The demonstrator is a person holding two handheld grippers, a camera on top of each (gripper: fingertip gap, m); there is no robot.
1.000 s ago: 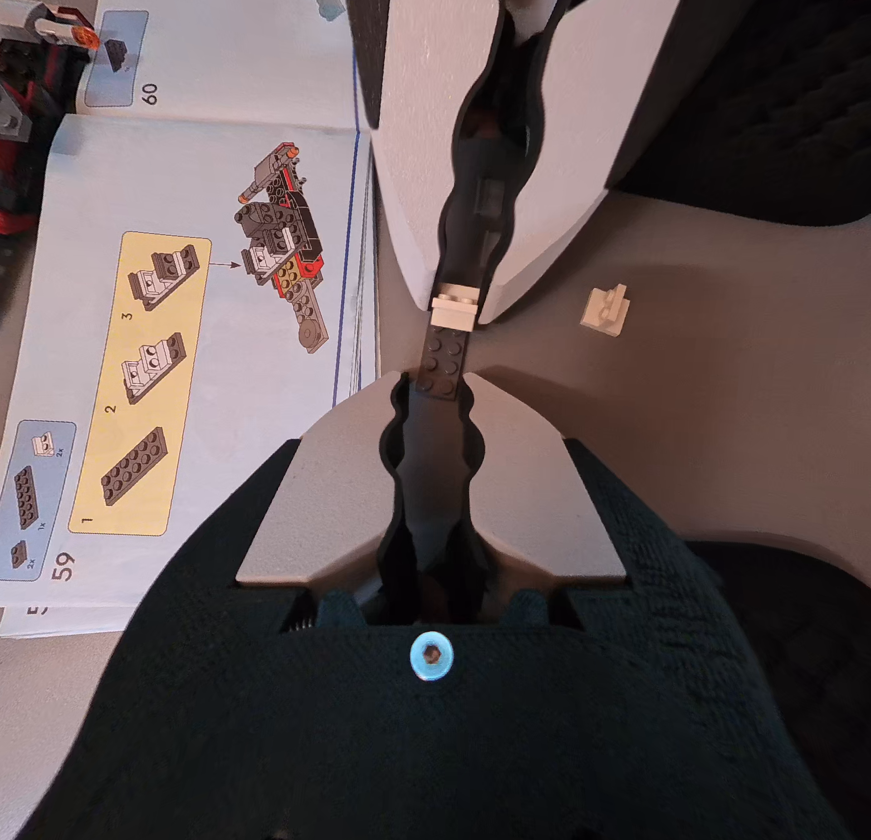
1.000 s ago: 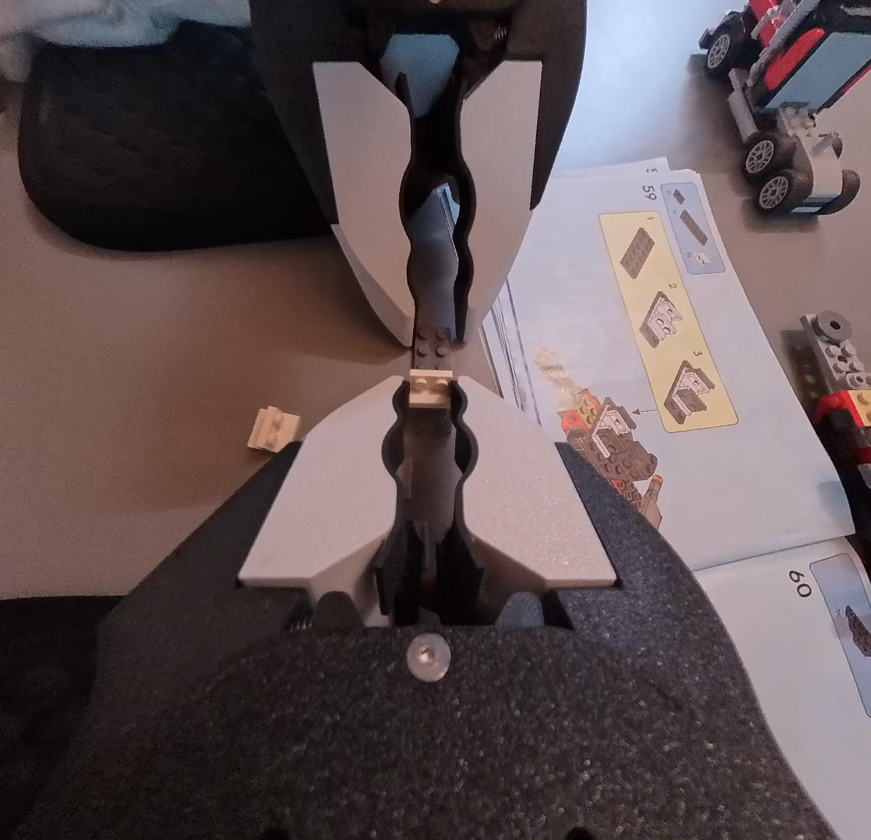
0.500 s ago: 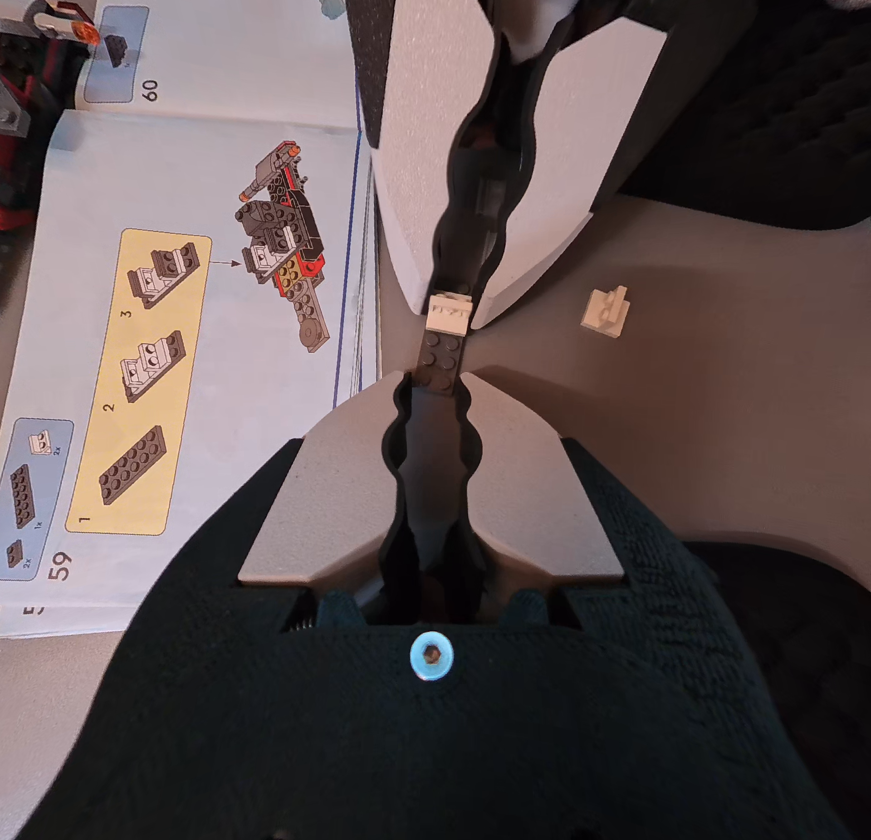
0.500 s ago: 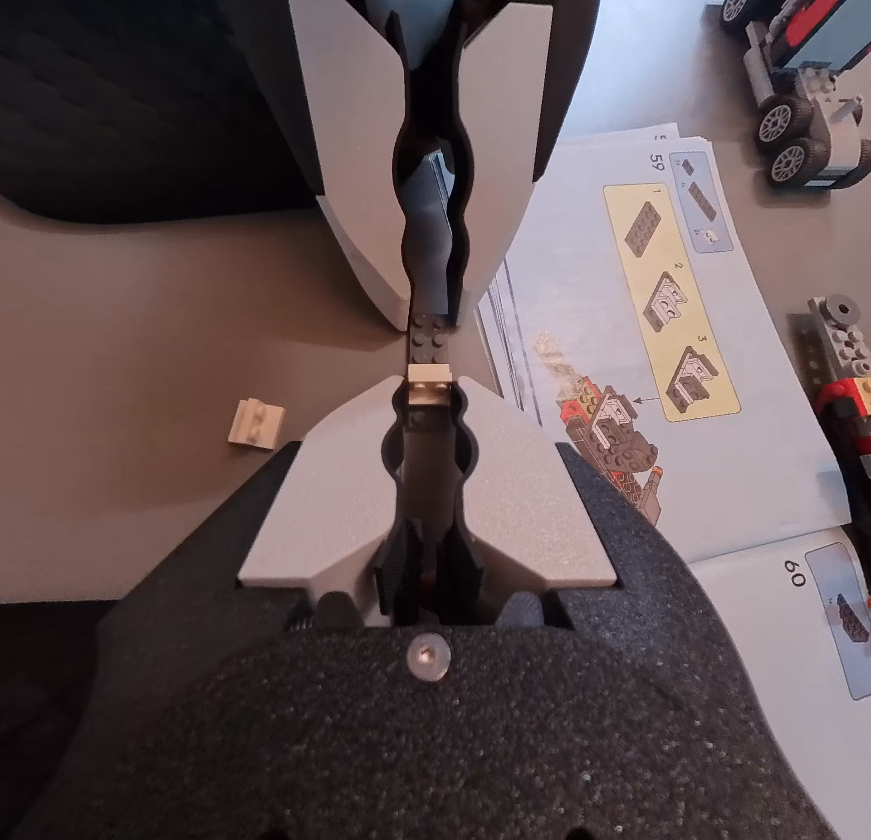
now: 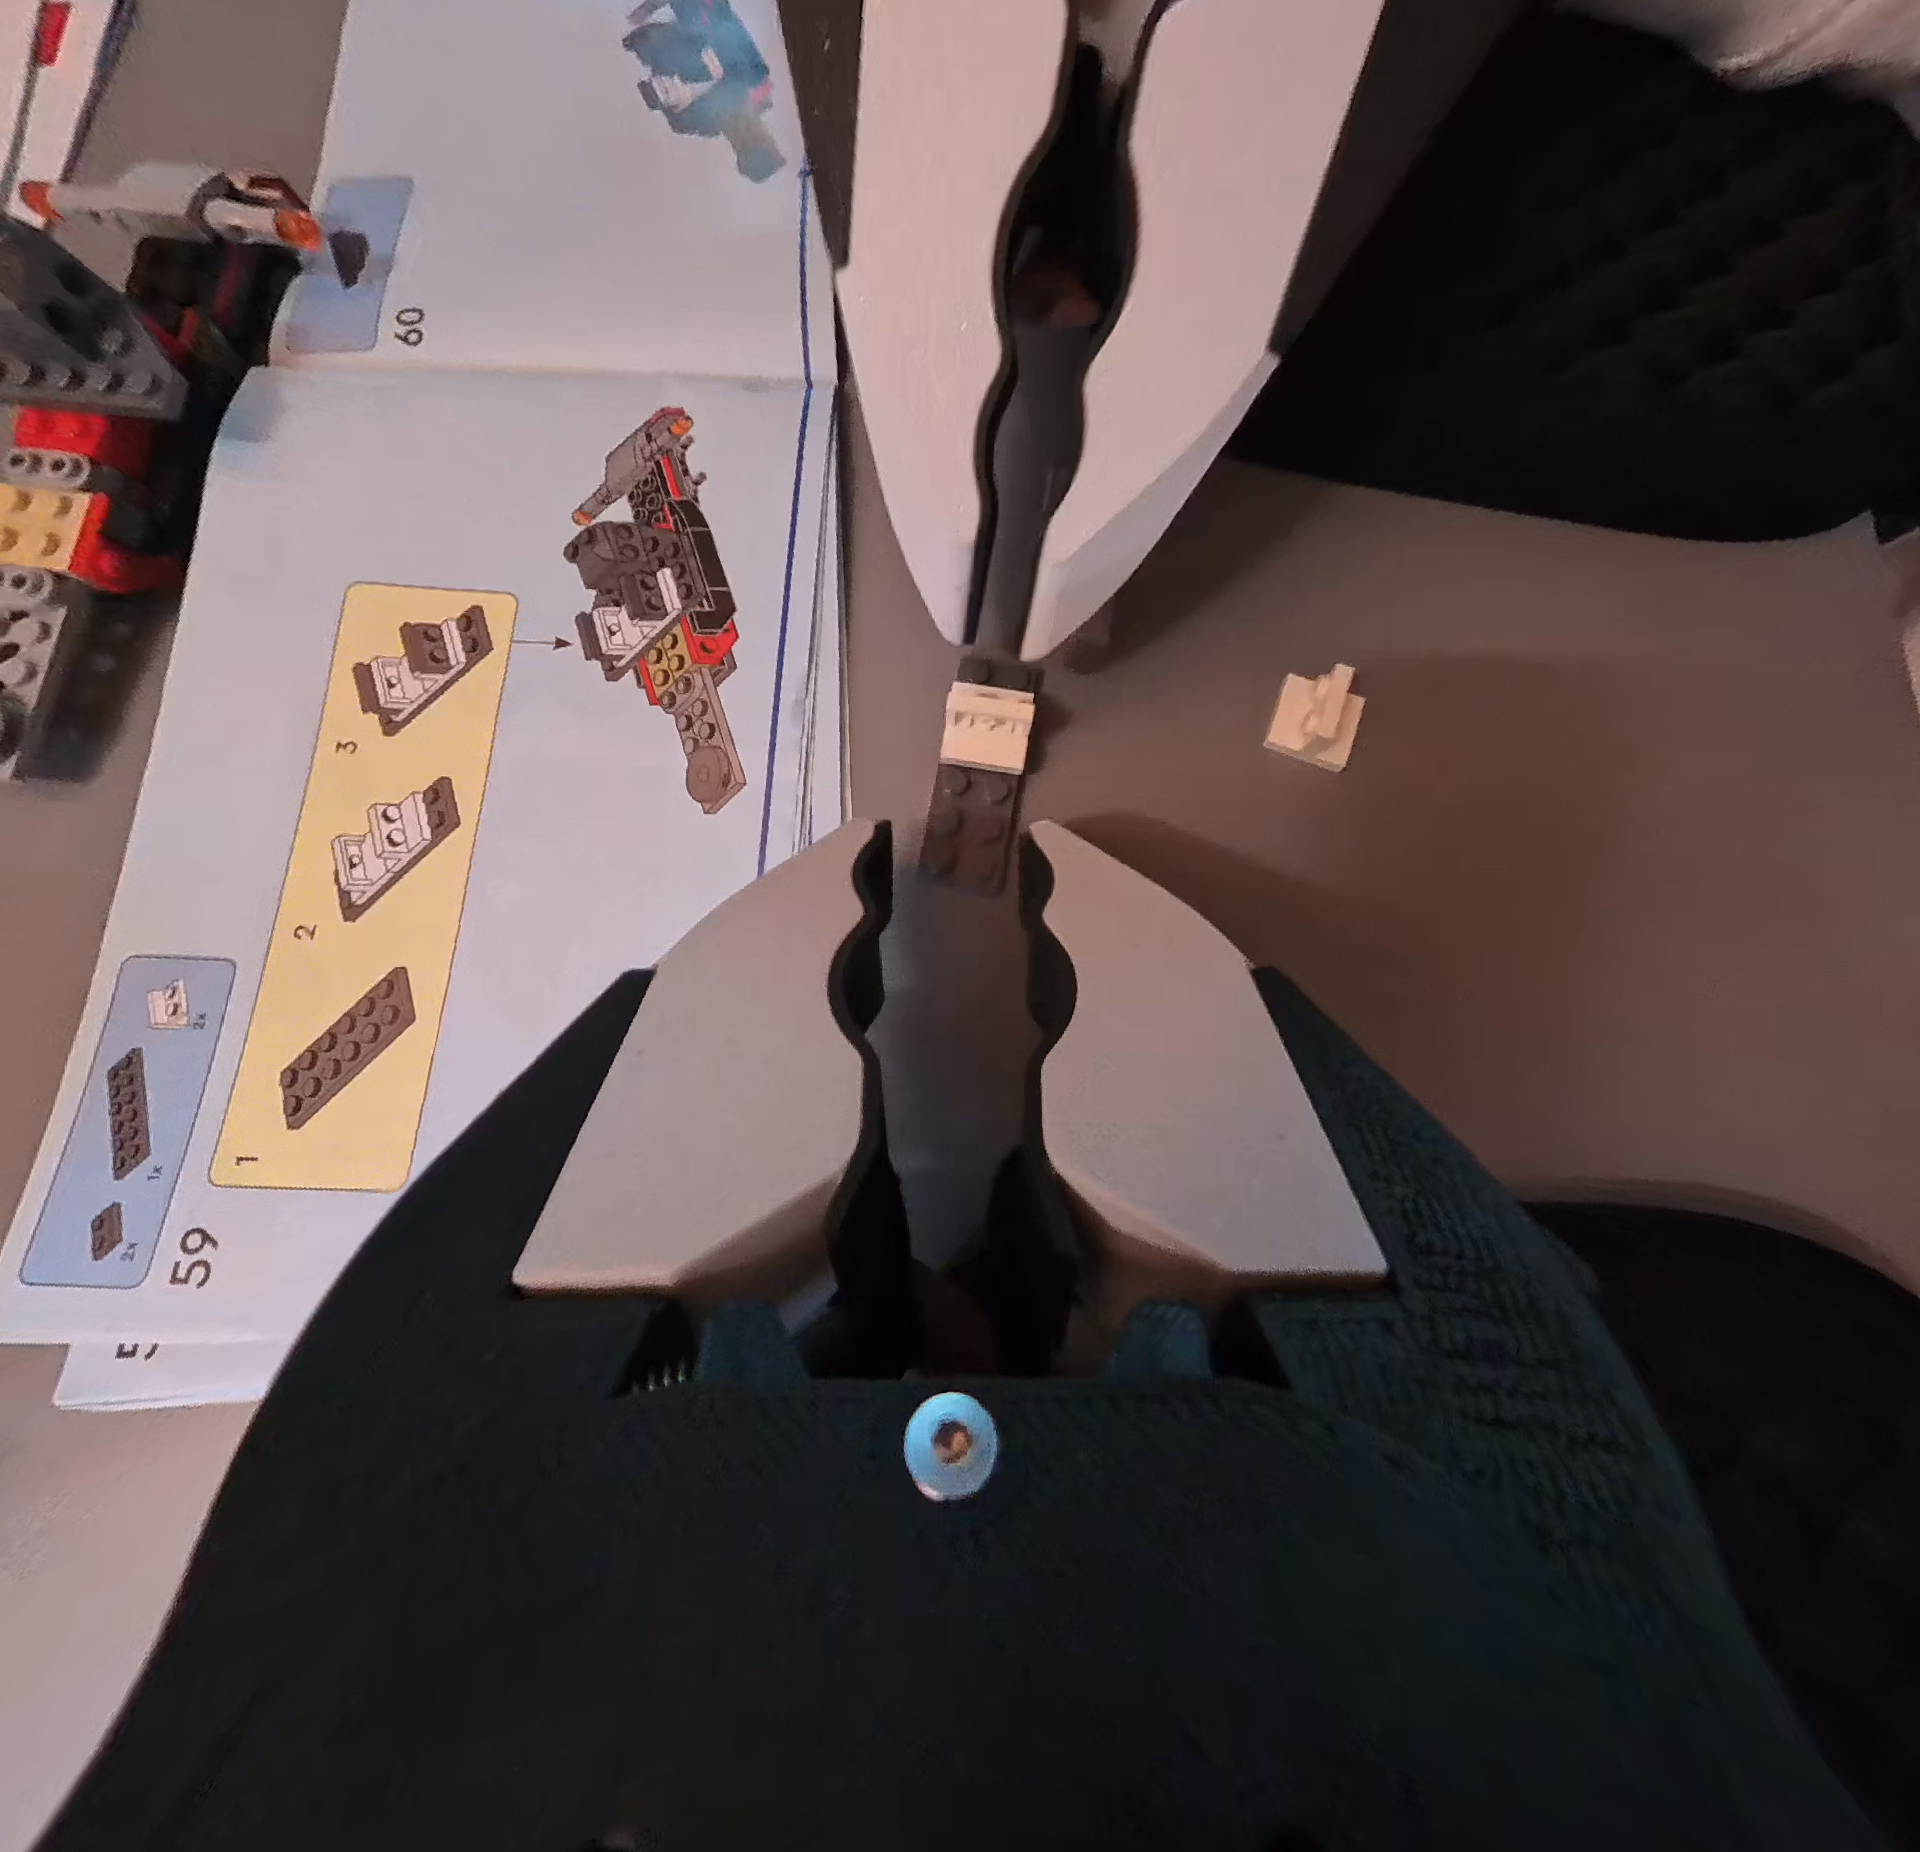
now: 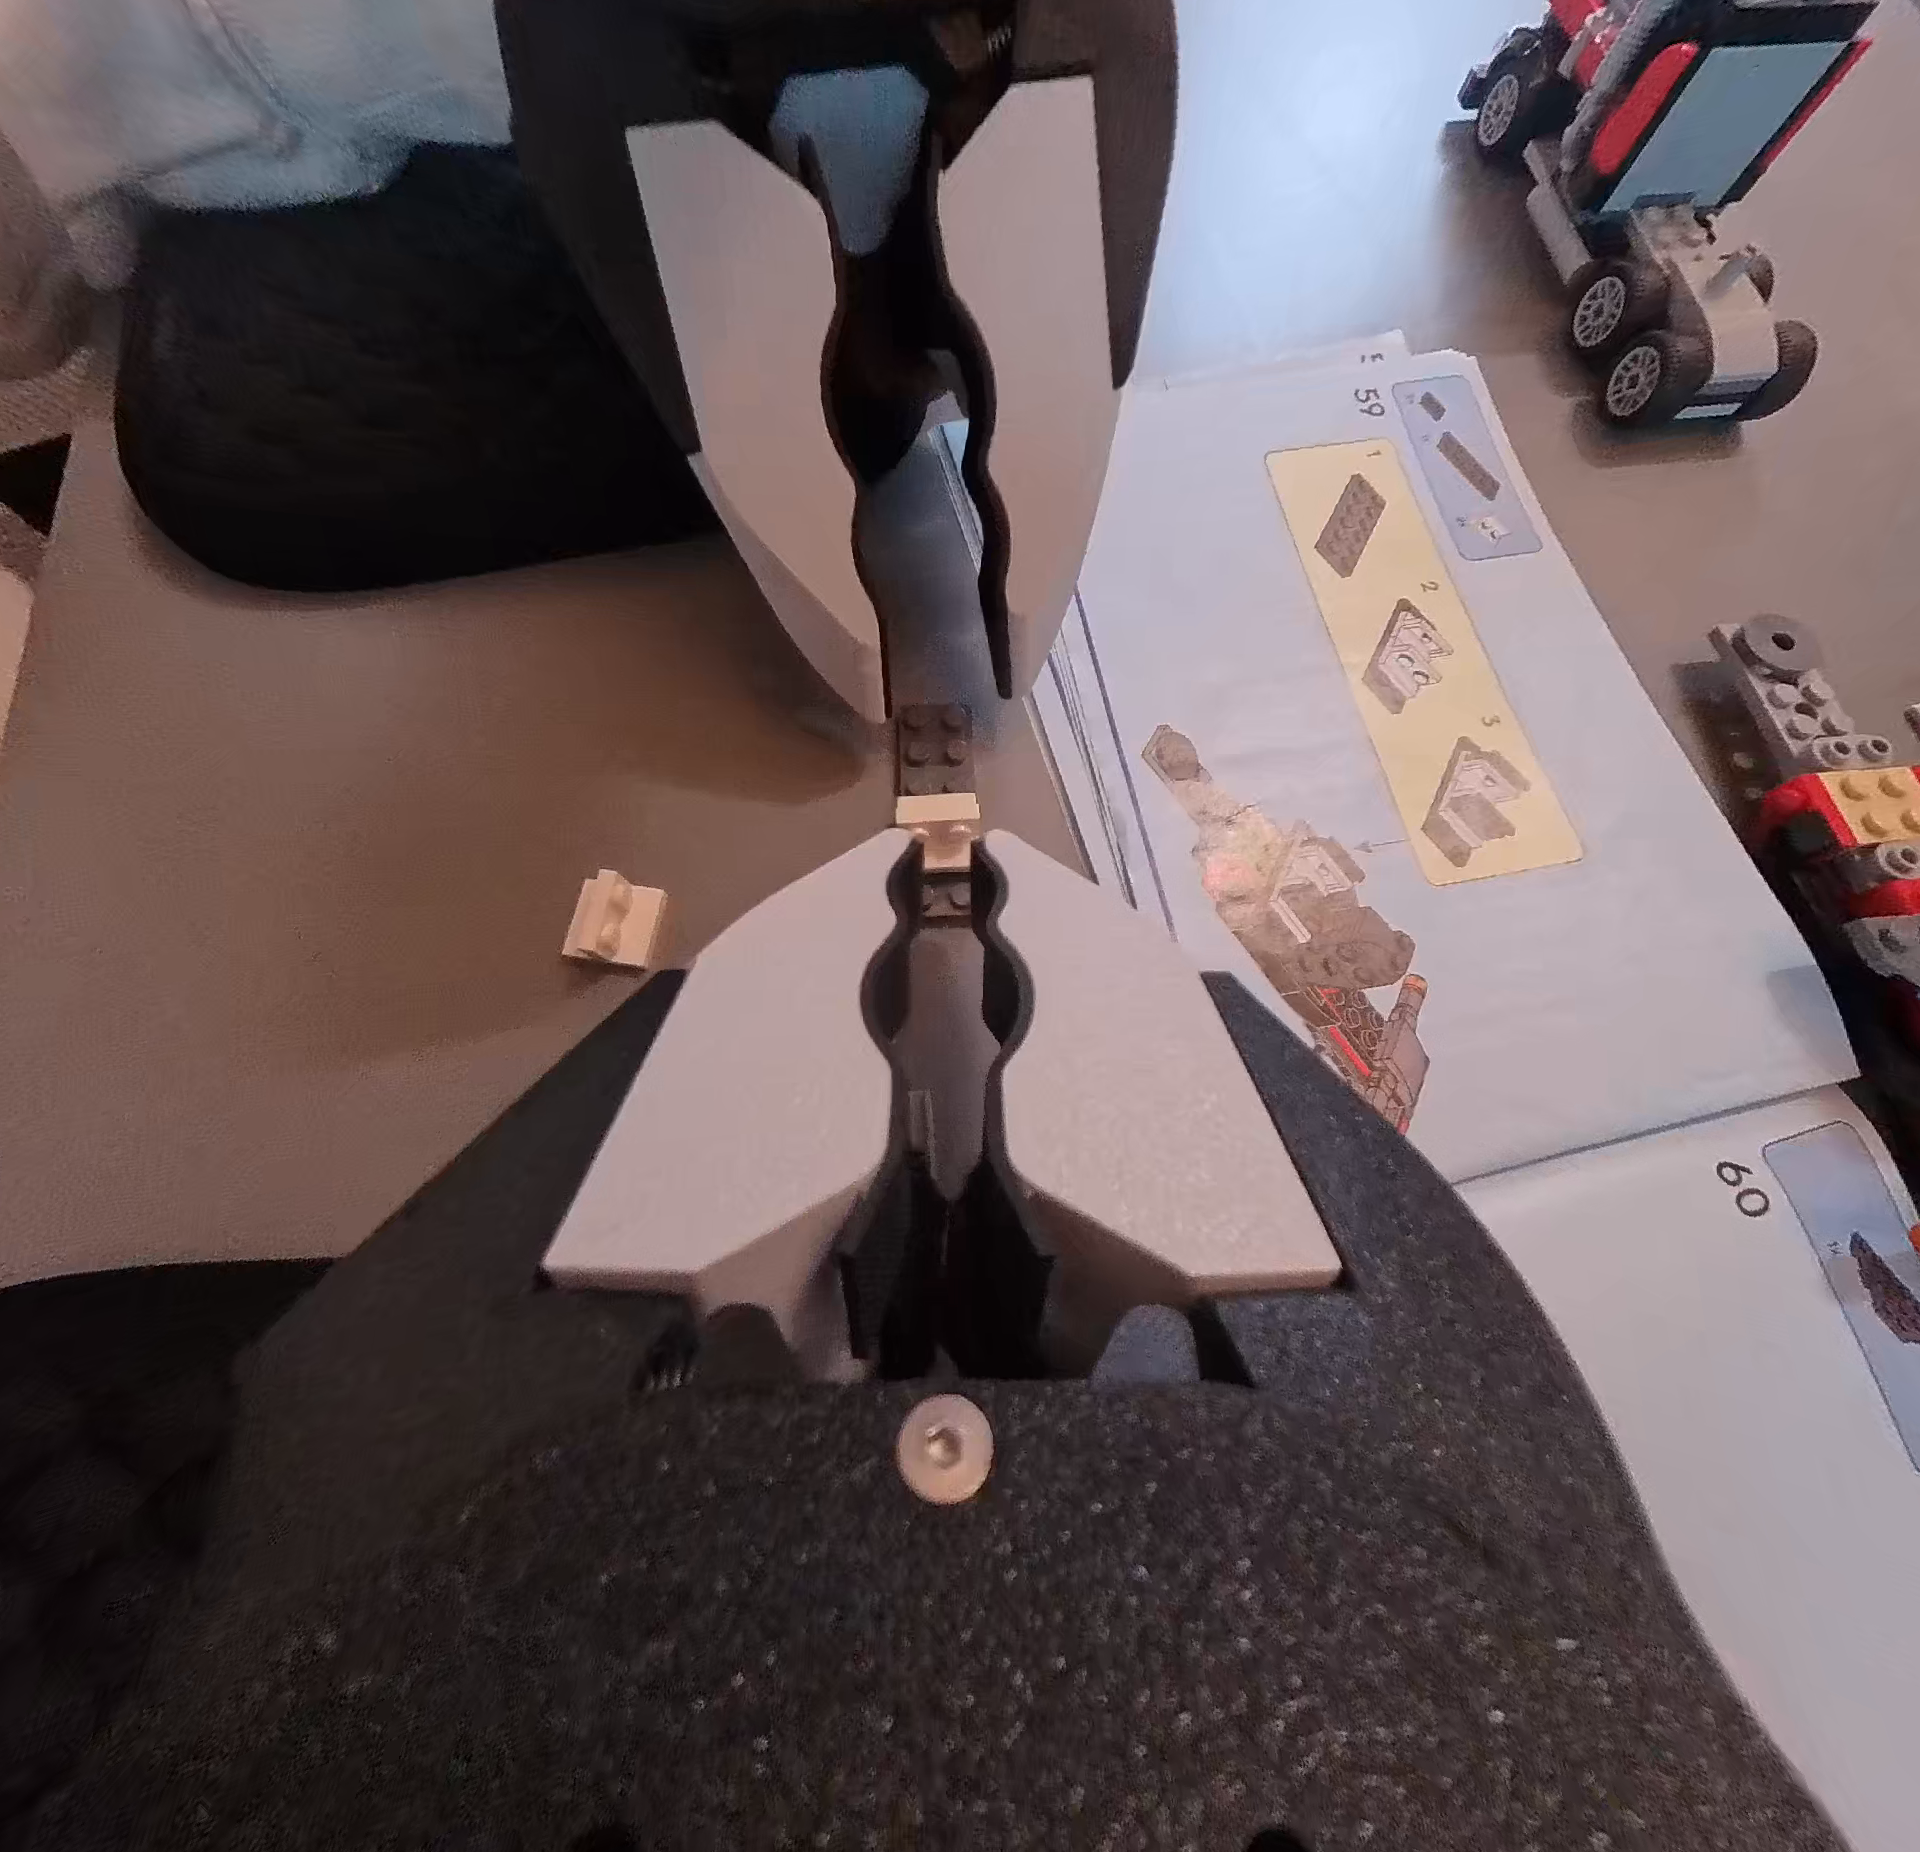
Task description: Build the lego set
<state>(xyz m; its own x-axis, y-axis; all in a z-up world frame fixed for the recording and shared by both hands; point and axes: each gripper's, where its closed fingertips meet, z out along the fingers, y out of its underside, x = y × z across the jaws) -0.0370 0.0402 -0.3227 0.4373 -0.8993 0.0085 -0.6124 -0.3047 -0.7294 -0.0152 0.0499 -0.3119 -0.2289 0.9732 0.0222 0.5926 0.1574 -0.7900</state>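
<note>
A: So, where is the dark plate [image 5: 971, 831] held at this point?

B: It is pinched at its near end by the left gripper [image 5: 961, 852], whose fingers are pressed against its long edges. It is bridged straight ahead to the right gripper [image 6: 943, 852] and, as far as can be judged, held clear of the tabletop [image 5: 1507, 971].

A: And the white bracket [image 5: 987, 727]?

B: It is seated on the plate's studs, just short of the right gripper's tips. Those fingers are drawn close around the plate's far end, but it cannot be told whether pressure is applied there or the end is merely flanked.

A: What is asked of the step in hand?

B: Probably the bracket is to be pressed fully home. The plate should be braced level by the left gripper while the push is made squarely onto the studs. With a sideways push, the bracket could be popped off or the plate twisted out of the pinch.

A: And afterwards?

B: A second white bracket [image 5: 1311, 720] is laid on the tabletop, off to the right of the left gripper's tips and well apart from the plate. Judging by the open instruction booklet [image 5: 468, 763] at that gripper's left, it is likely wanted beside the first.
</note>
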